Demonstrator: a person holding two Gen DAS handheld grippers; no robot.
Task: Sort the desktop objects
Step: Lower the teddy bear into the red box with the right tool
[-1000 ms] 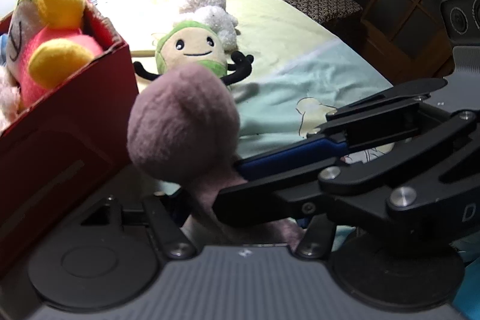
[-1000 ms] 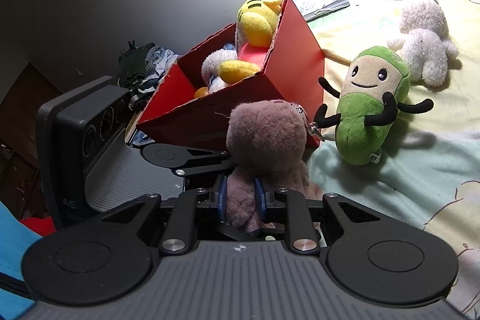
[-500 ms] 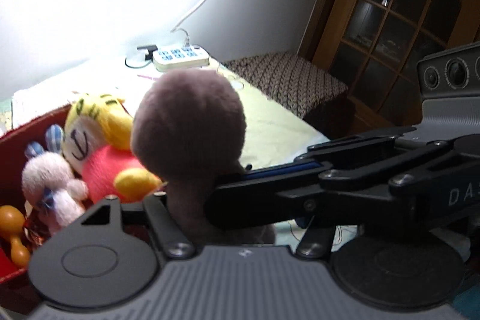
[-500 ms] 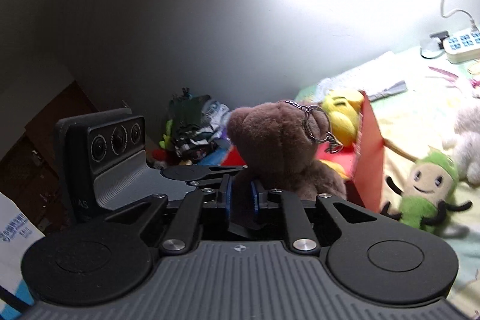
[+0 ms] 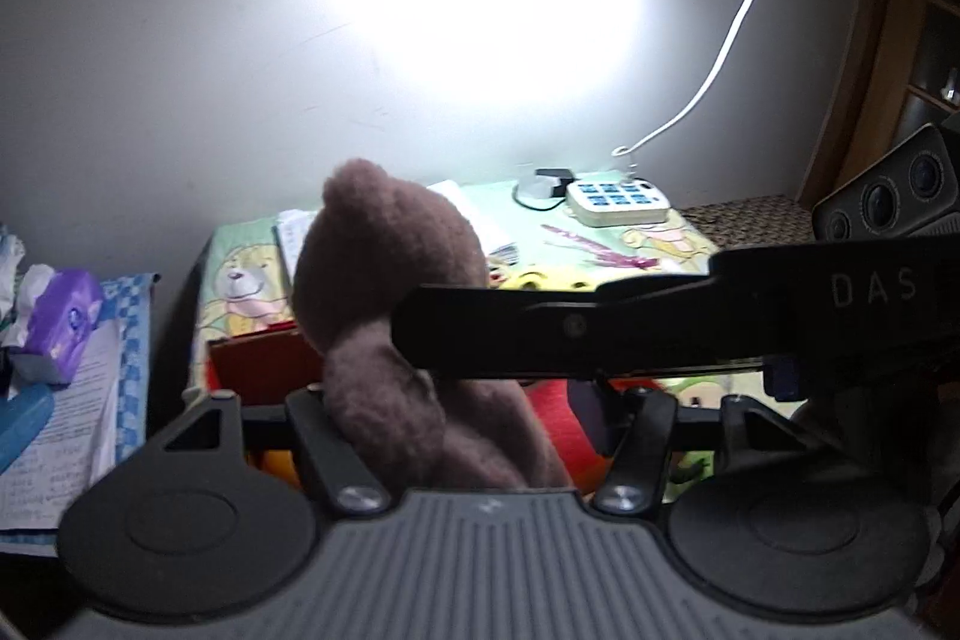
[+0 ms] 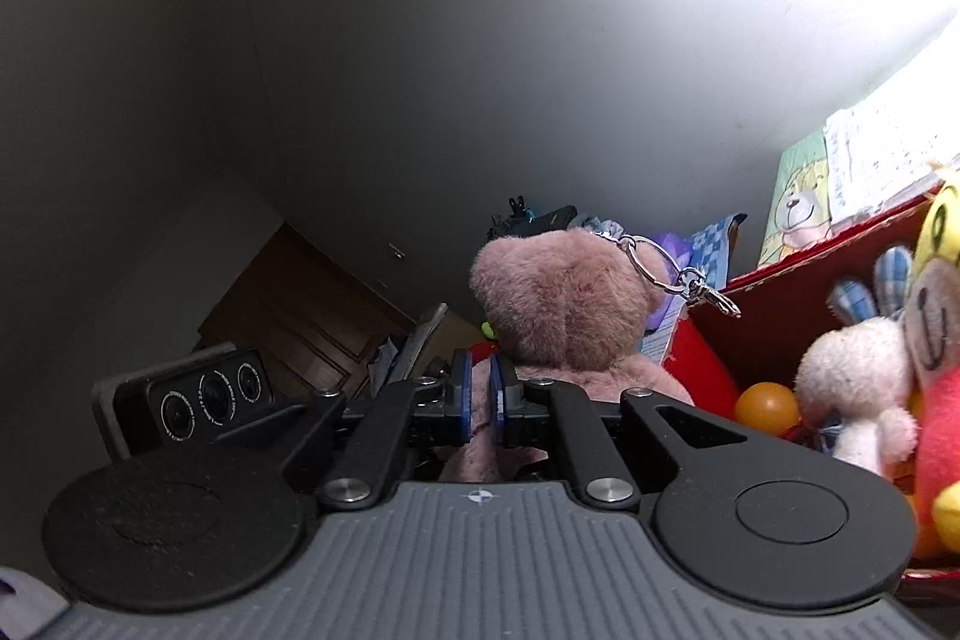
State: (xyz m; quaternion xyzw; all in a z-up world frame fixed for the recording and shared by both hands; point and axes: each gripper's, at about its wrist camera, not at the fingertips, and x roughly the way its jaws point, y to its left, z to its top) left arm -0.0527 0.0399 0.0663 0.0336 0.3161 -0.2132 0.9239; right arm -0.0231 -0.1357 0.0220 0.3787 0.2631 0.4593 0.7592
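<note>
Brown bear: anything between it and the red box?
Nothing visible blocks it. The brown bear is pinched in the right claw, beside the open red box. Inside, a white bunny, an orange ball and a yellow-and-red plush fill the far side; the near corner looks free.

In the right wrist view the teddy bear [image 6: 564,304] sits at centre, the box [image 6: 774,322] to its right holding a ball [image 6: 767,407] and a rabbit toy [image 6: 858,388]. In the left wrist view a power strip [image 5: 618,201] lies at the upper right, behind the bear.

You see a dusty-brown plush bear [image 6: 564,304], a red cardboard box [image 6: 774,316], an orange plastic ball [image 6: 767,407], and a blue-checked cloth [image 5: 135,334].
</note>
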